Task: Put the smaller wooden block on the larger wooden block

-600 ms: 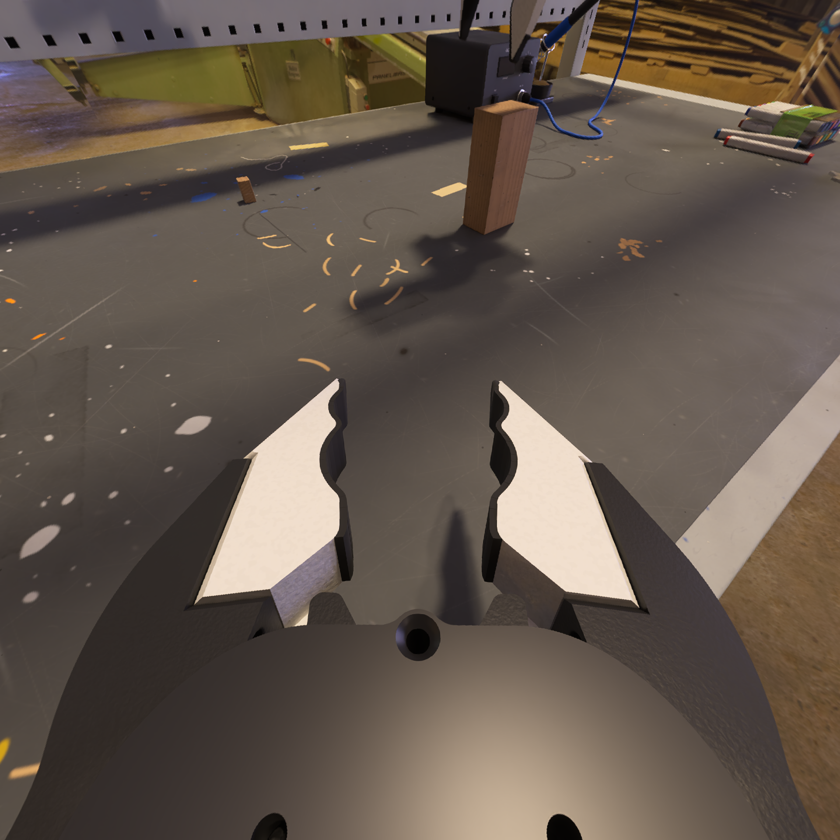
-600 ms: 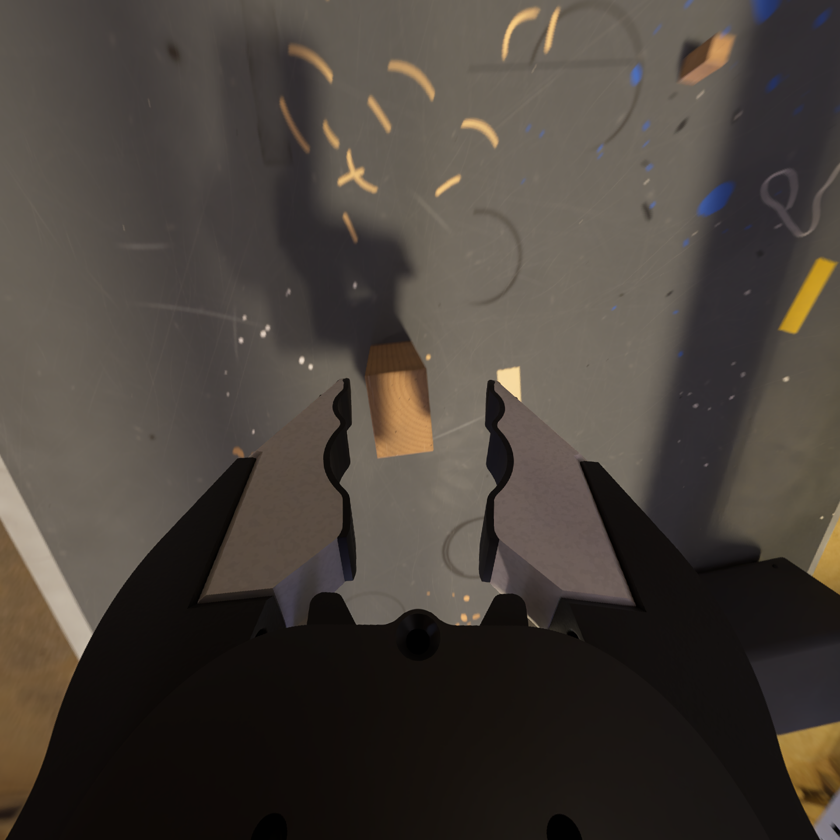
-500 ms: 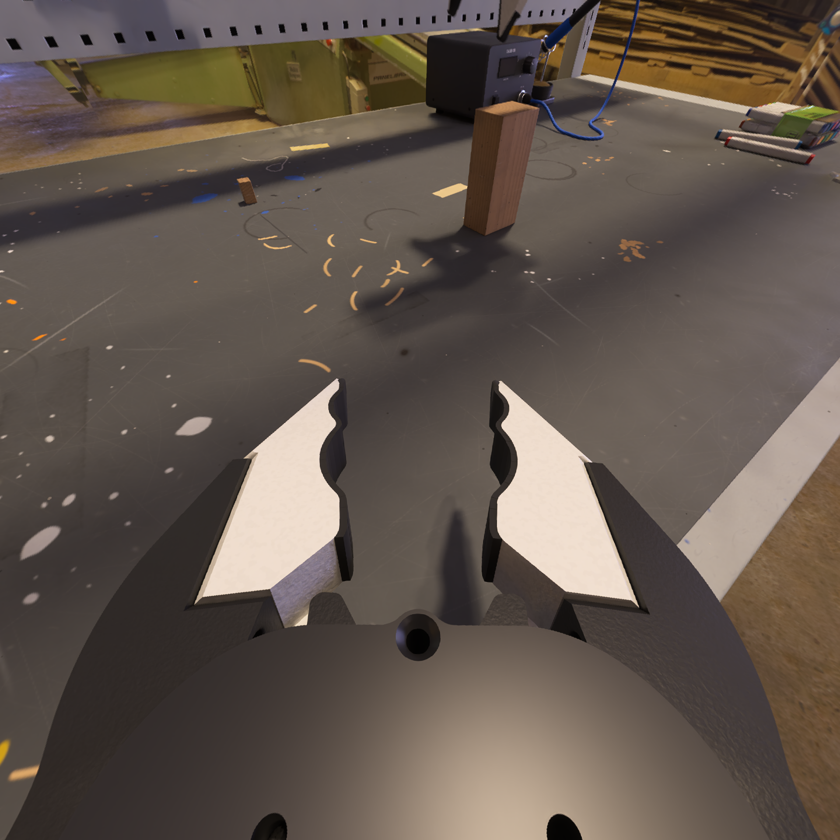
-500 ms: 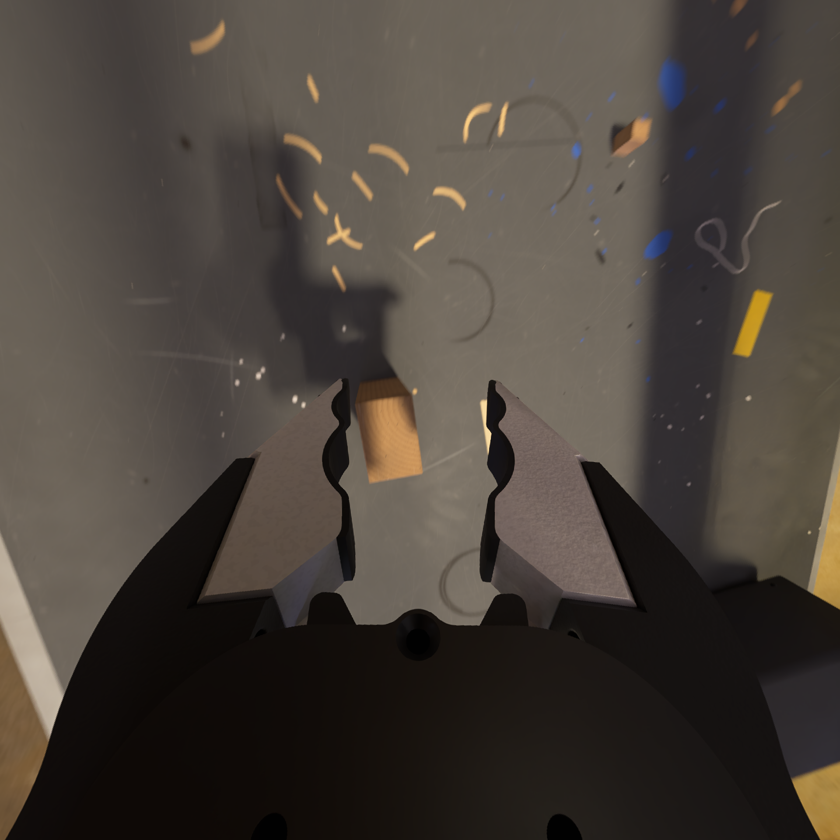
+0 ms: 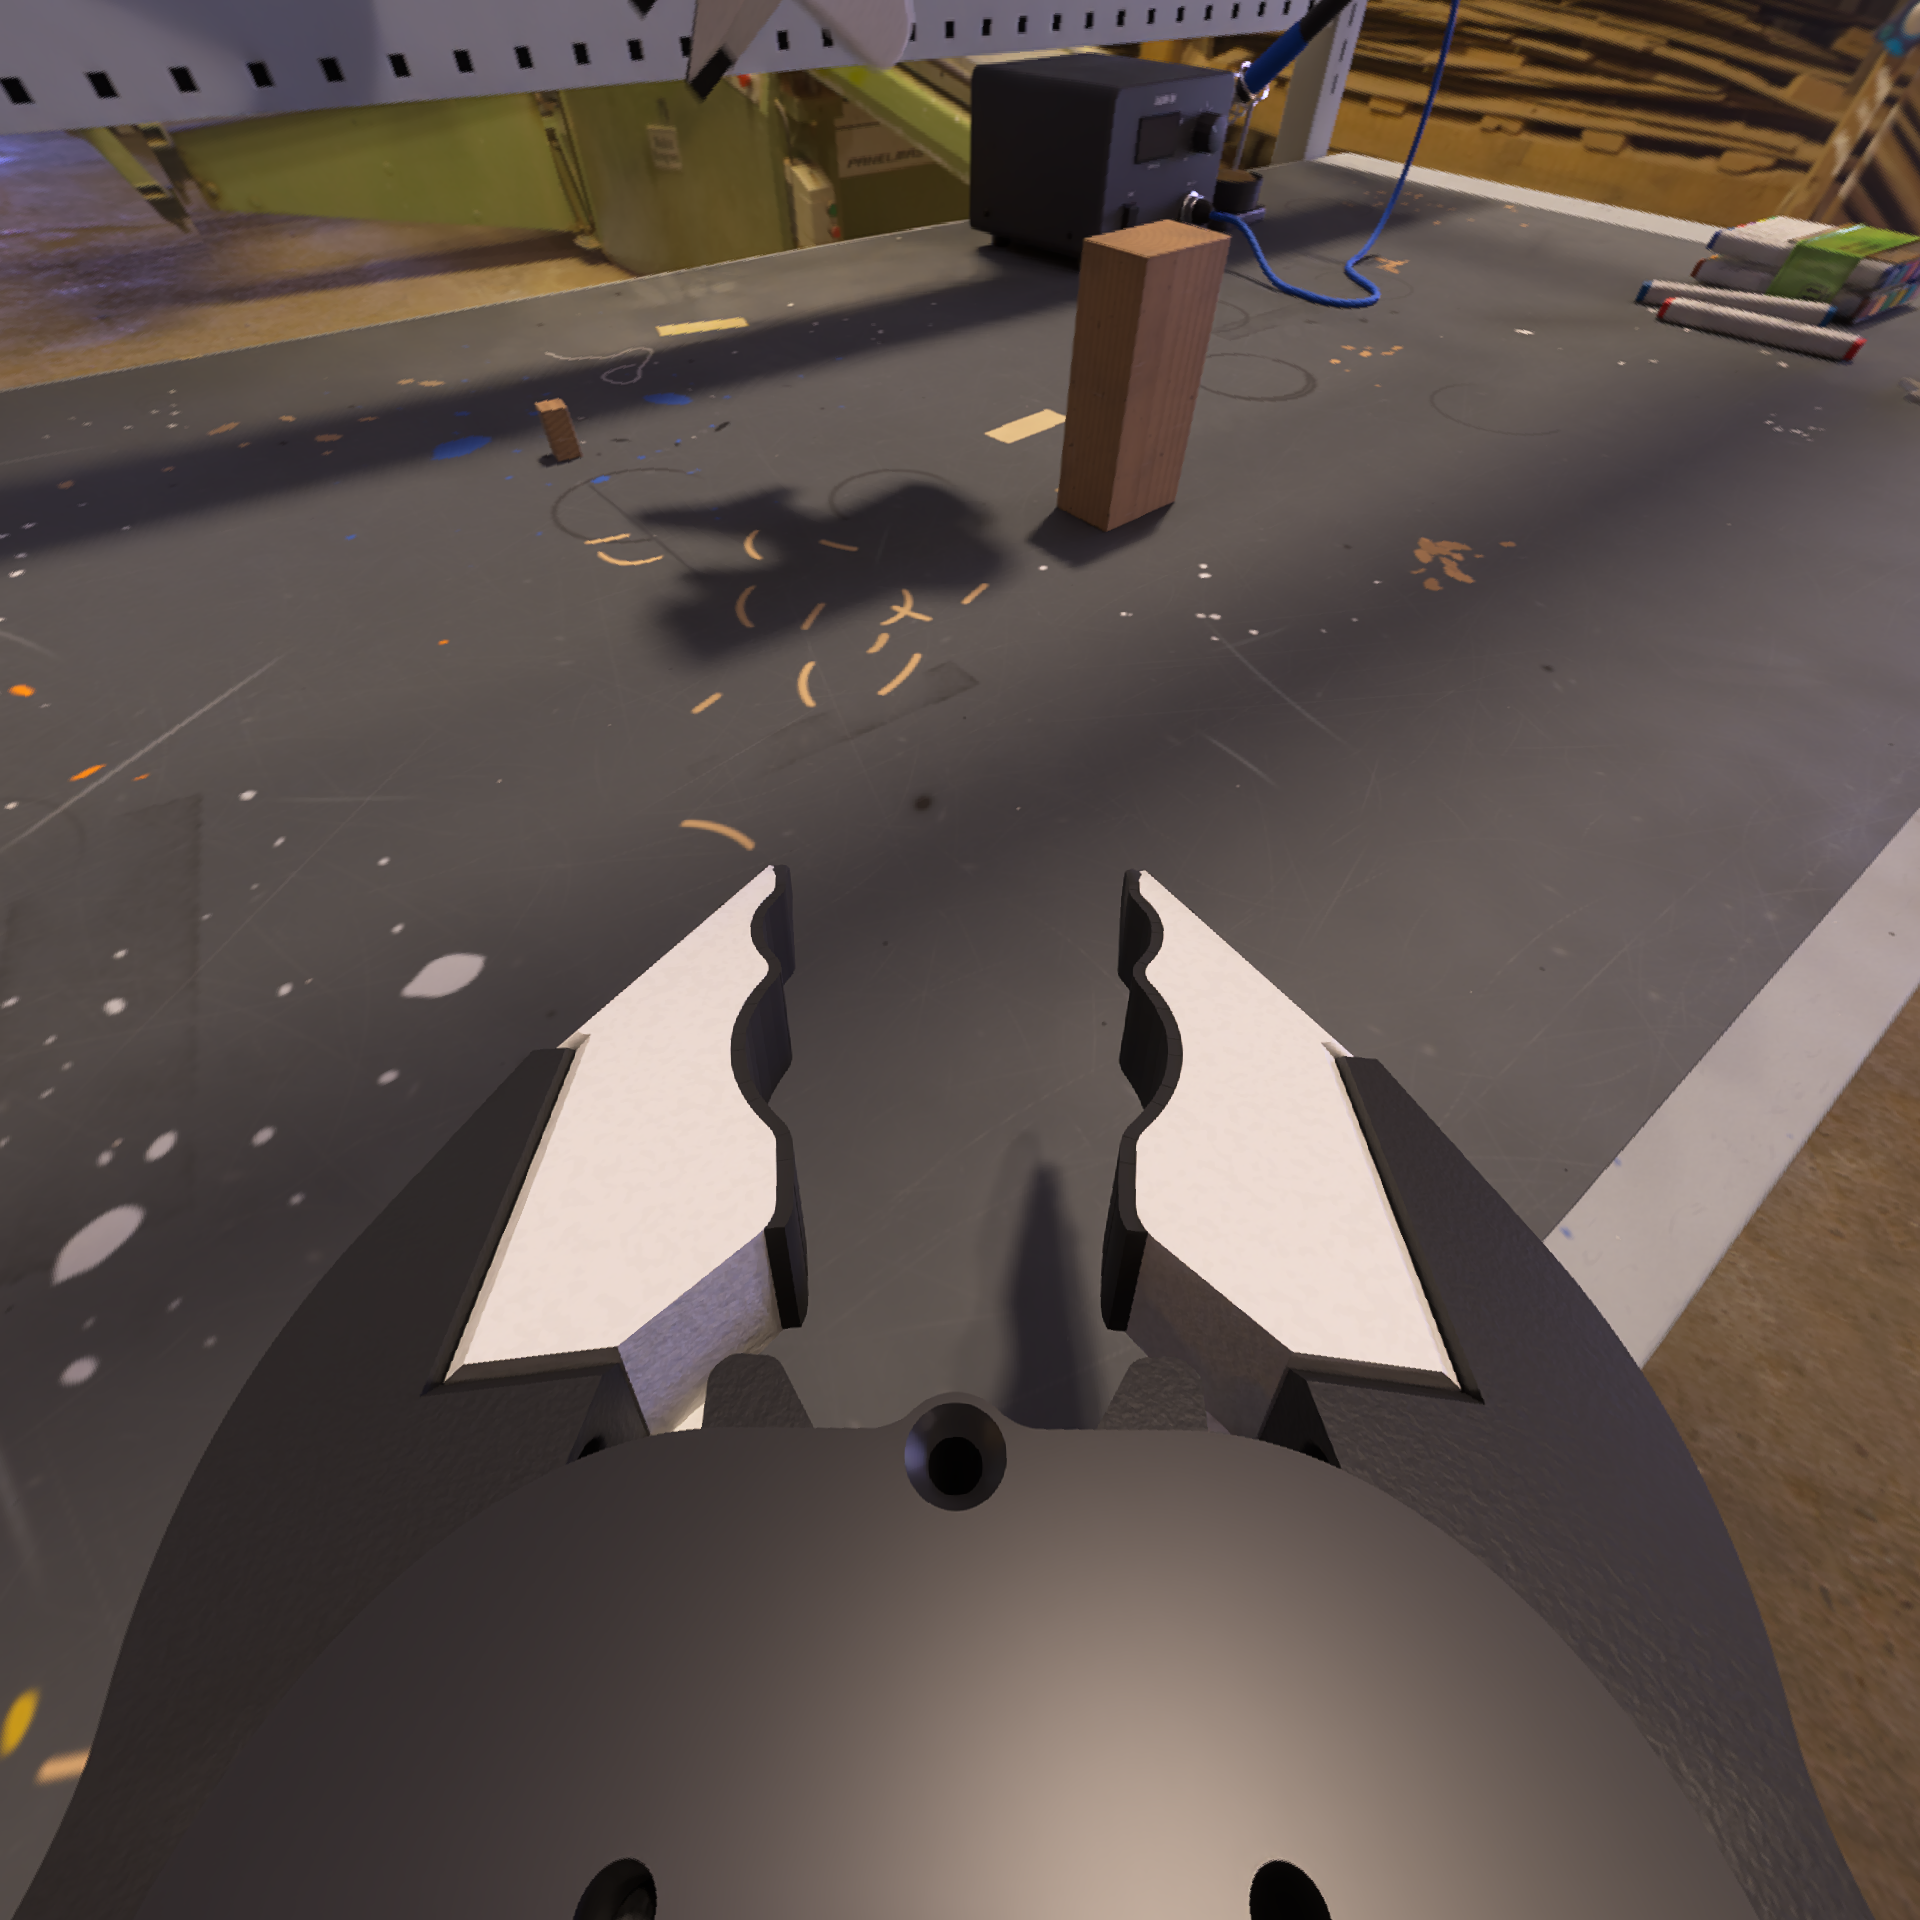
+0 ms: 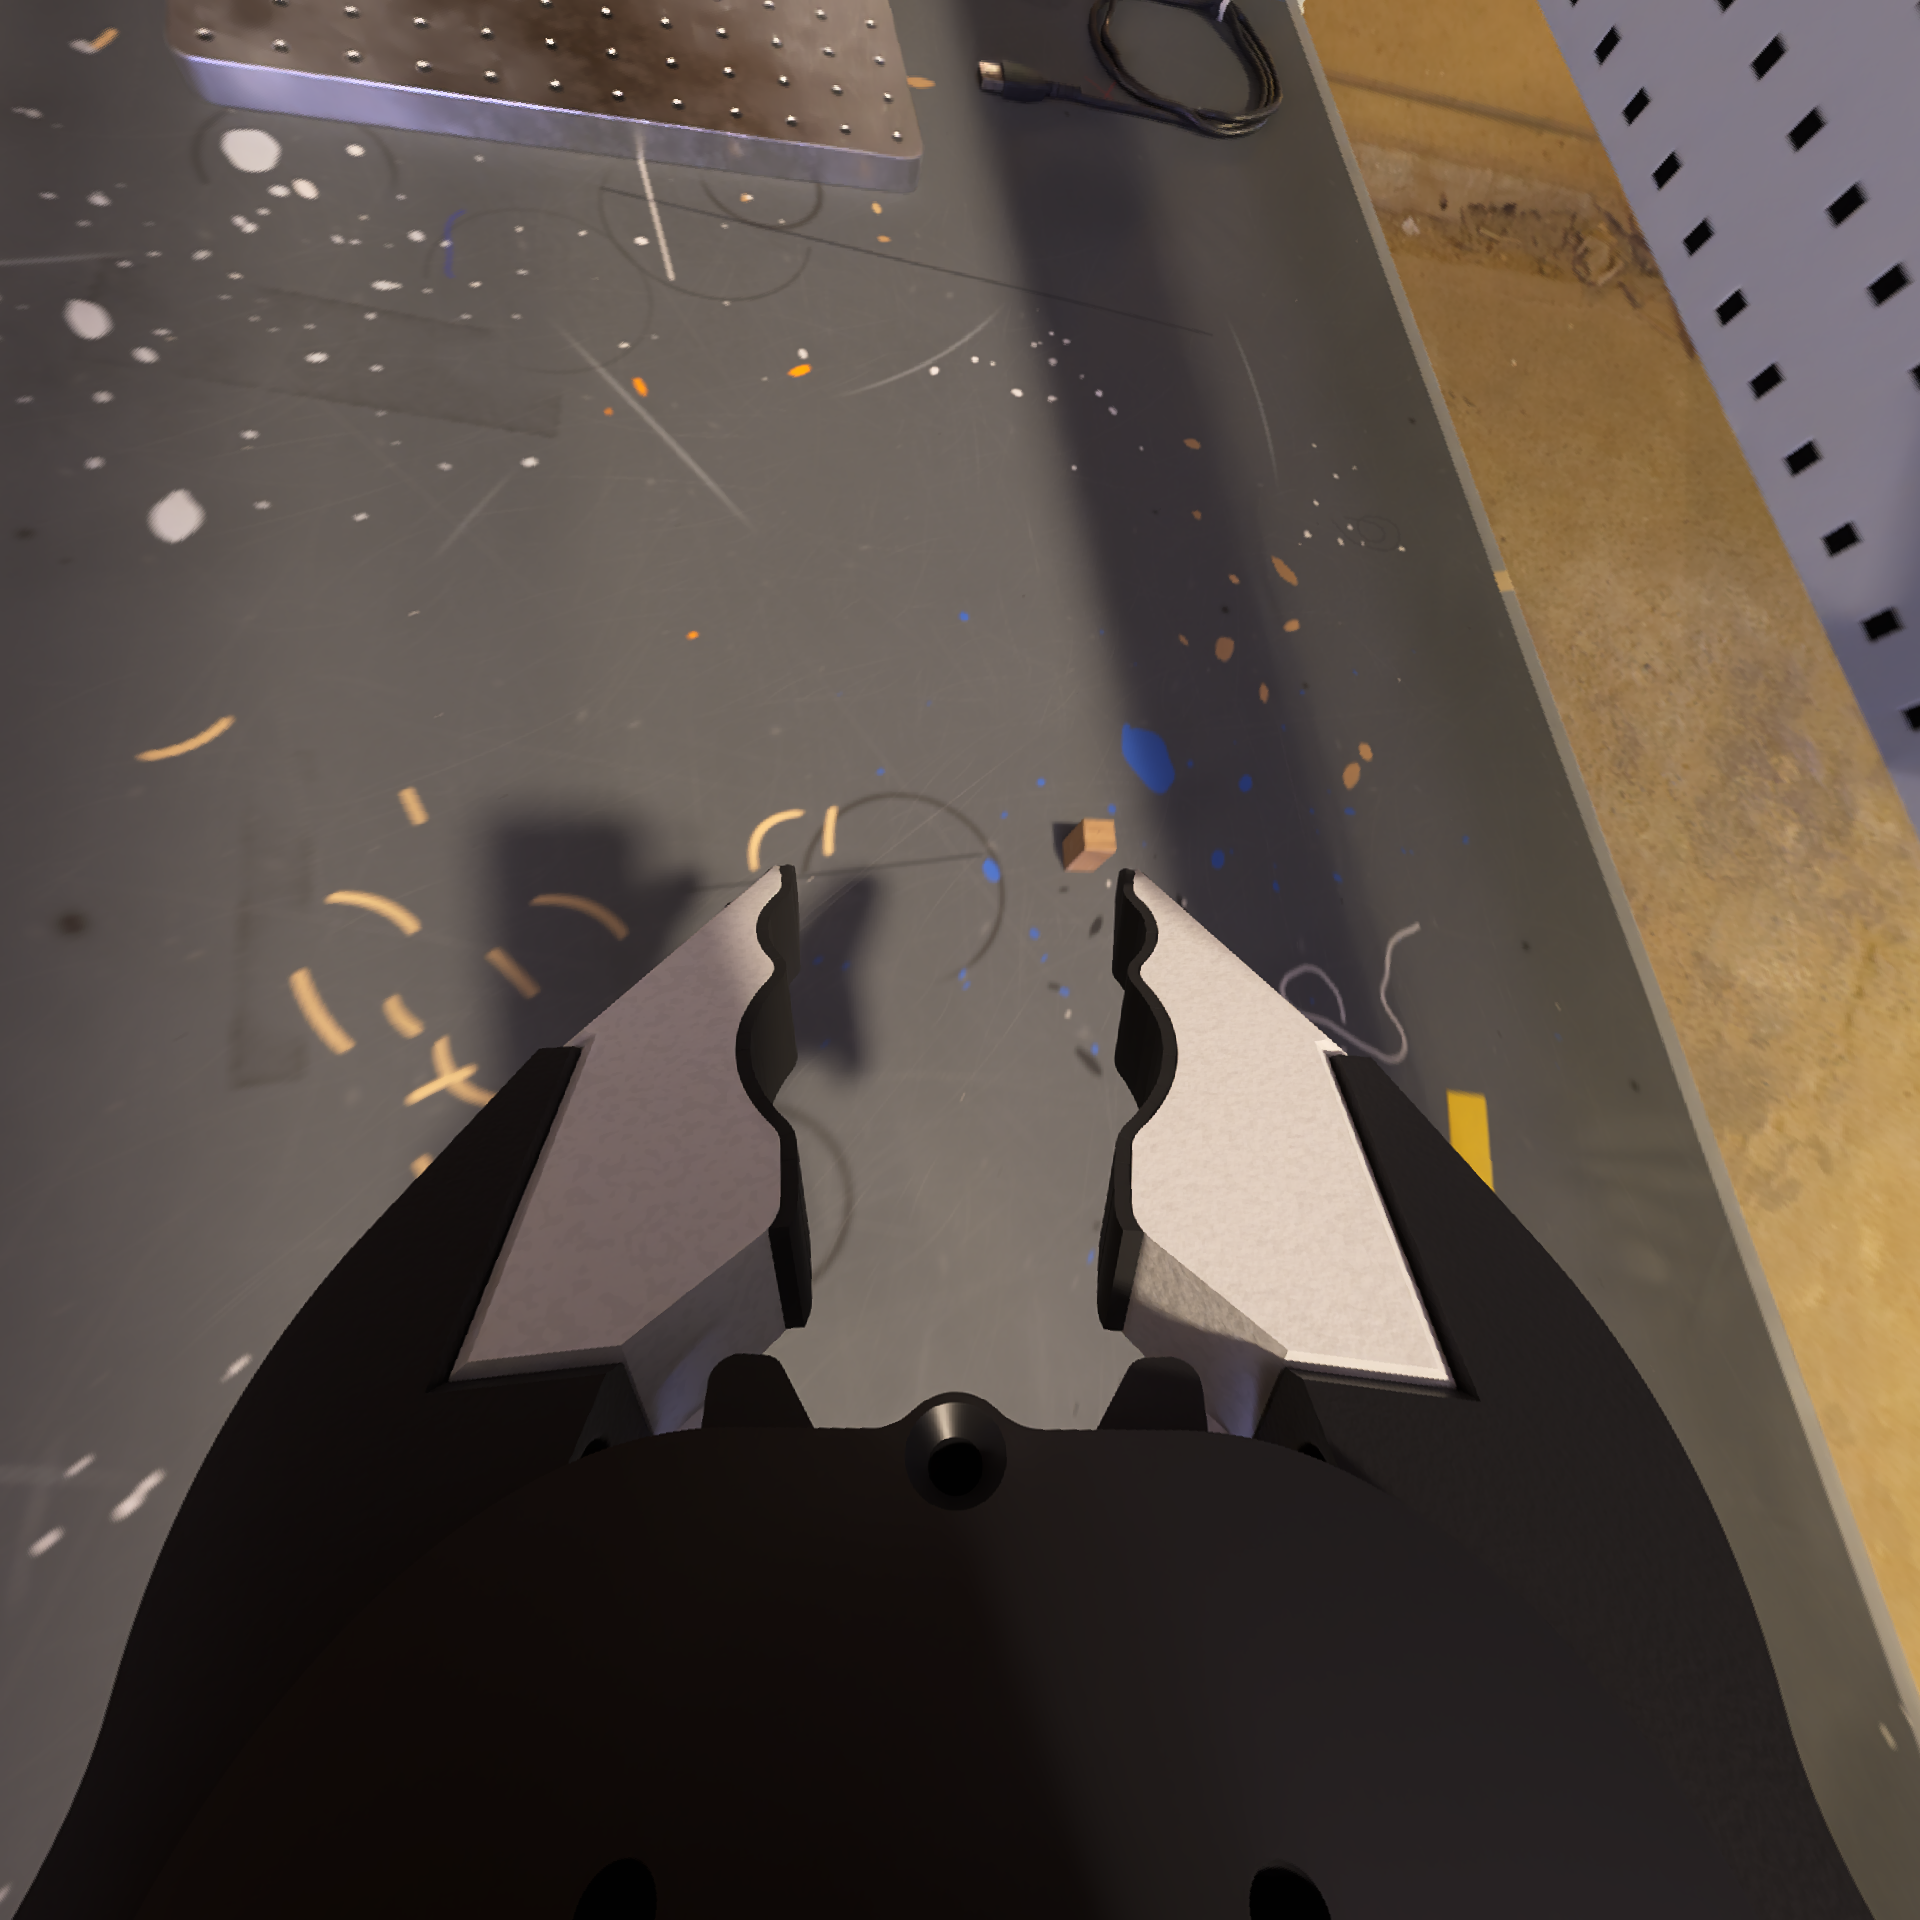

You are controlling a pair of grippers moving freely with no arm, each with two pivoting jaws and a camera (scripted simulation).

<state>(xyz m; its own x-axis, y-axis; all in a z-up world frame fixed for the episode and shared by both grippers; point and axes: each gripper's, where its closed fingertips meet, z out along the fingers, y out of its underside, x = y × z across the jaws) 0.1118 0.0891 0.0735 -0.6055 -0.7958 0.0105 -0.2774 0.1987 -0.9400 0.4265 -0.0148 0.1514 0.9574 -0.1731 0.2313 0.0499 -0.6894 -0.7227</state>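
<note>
The larger wooden block (image 5: pixel 1138 374) stands upright on the dark grey table at the back of the left wrist view. The smaller wooden block (image 5: pixel 558 428) sits far to its left; in the right wrist view it (image 6: pixel 1087 842) lies just beyond my right fingertip. My left gripper (image 5: pixel 954 883) is open and empty, low over the near table. My right gripper (image 6: pixel 951 883) is open and empty, above the table; its fingertips (image 5: pixel 727 42) show at the top edge of the left wrist view.
A dark box-shaped device (image 5: pixel 1091 145) with a blue cable (image 5: pixel 1340 281) stands behind the larger block. Markers and a green box (image 5: pixel 1787 281) lie at the far right. A perforated metal plate (image 6: pixel 551 83) and a coiled black cable (image 6: pixel 1174 73) lie far ahead of the right gripper. The table edge (image 6: pixel 1538 644) runs along the right.
My right gripper has moved away from above the larger block toward the smaller block, which now lies just past its fingertips. Its shadow has shifted left. The left gripper has not moved.
</note>
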